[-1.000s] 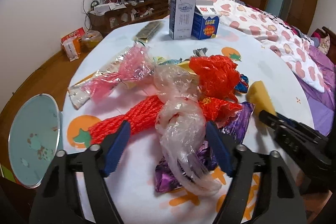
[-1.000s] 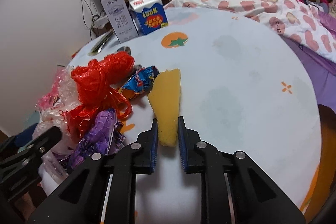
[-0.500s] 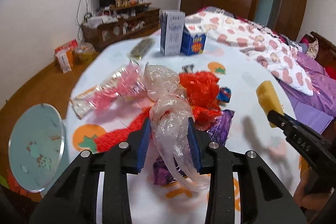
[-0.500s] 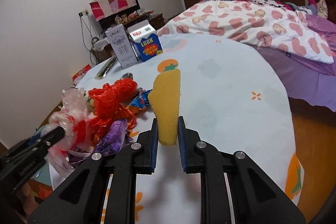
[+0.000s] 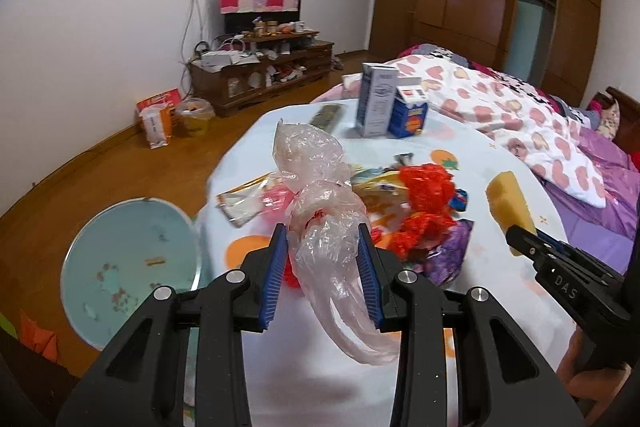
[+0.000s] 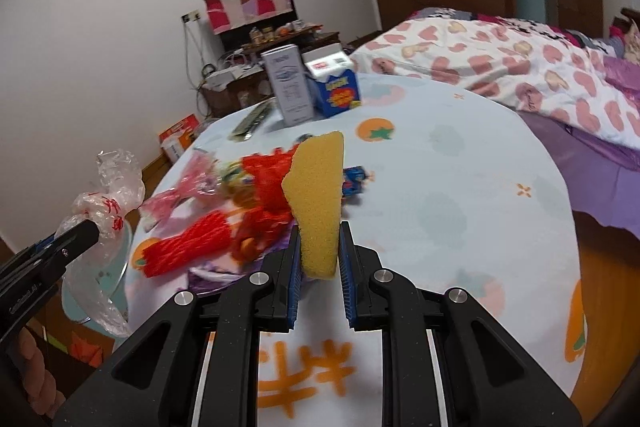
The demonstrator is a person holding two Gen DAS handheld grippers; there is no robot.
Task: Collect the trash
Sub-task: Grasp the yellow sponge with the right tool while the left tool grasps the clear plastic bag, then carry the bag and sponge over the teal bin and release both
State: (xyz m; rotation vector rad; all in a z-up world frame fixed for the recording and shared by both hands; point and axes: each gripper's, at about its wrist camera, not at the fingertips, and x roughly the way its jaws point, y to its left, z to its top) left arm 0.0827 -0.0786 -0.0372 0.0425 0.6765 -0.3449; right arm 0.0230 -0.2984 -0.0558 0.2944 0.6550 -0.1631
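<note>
My left gripper (image 5: 322, 239) is shut on a knotted clear plastic bag (image 5: 320, 211), which hangs lifted above the round table (image 5: 500, 291). The same clear plastic bag (image 6: 106, 187) shows at the left of the right wrist view. My right gripper (image 6: 319, 241) is shut on a yellow sponge wedge (image 6: 318, 195), held up off the table; the sponge (image 5: 508, 203) also appears at the right of the left wrist view. On the cloth below lie red mesh netting (image 5: 428, 195), a purple wrapper (image 5: 452, 251), a pink bag (image 6: 180, 191) and a silver wrapper (image 5: 244, 199).
A round pale-blue bin (image 5: 128, 267) stands on the floor left of the table. Two cartons, grey (image 5: 376, 99) and blue (image 5: 408, 111), stand at the table's far side beside a flat dark packet (image 5: 328, 115). A bed with a heart quilt (image 5: 520, 107) lies to the right.
The left gripper closed on the clear bag and raised it off the pile. The right gripper lifted the sponge from the table. Both hands pulled up and back.
</note>
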